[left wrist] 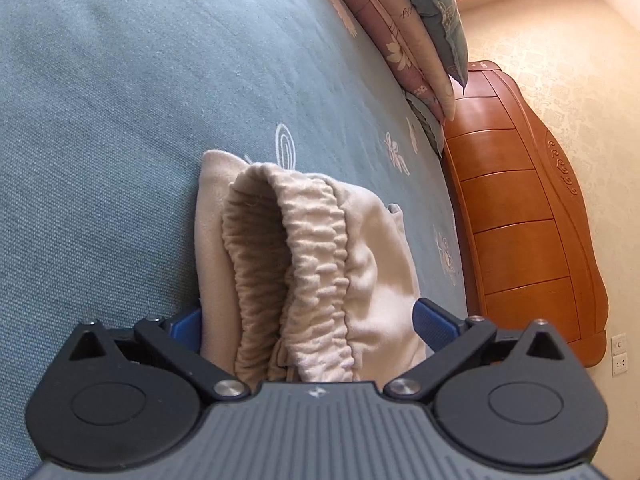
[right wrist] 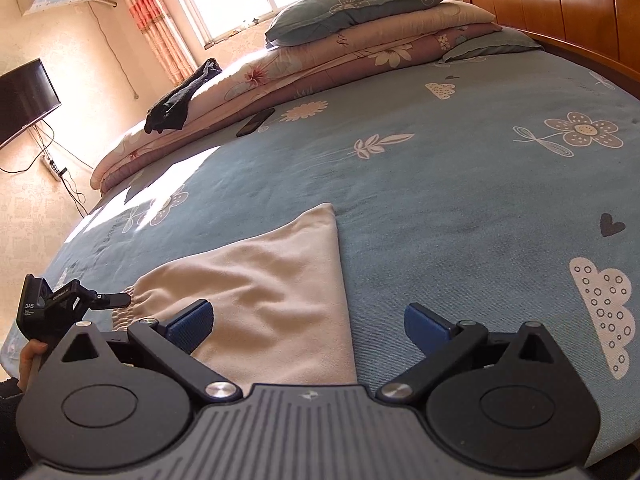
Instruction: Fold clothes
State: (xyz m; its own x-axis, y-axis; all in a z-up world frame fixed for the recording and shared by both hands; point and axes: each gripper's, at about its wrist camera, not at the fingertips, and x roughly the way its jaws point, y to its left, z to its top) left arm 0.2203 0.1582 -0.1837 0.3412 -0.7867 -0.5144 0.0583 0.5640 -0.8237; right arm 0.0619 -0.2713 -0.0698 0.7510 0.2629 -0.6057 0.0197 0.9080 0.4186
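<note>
On the blue flower-print bedsheet (right wrist: 440, 184) lies the beige garment (right wrist: 280, 280), folded to a wedge with its elastic waistband (left wrist: 316, 264) toward me. My left gripper (left wrist: 308, 320) has its blue pads (left wrist: 434, 322) wide apart on either side of the gathered waistband; I see no pinch on the cloth. In the right wrist view the same gripper sits at the garment's left edge, finger tip touching the ruffled band (contact only, as far as I can tell). My right gripper (right wrist: 308, 326) is spread wide too, one pad over the cloth, the other over bare sheet. Stacked quilts and a pillow (right wrist: 352, 4) sit by the wooden headboard (right wrist: 560, 4). A dark phone (right wrist: 255, 122) lies near the quilts.
</note>
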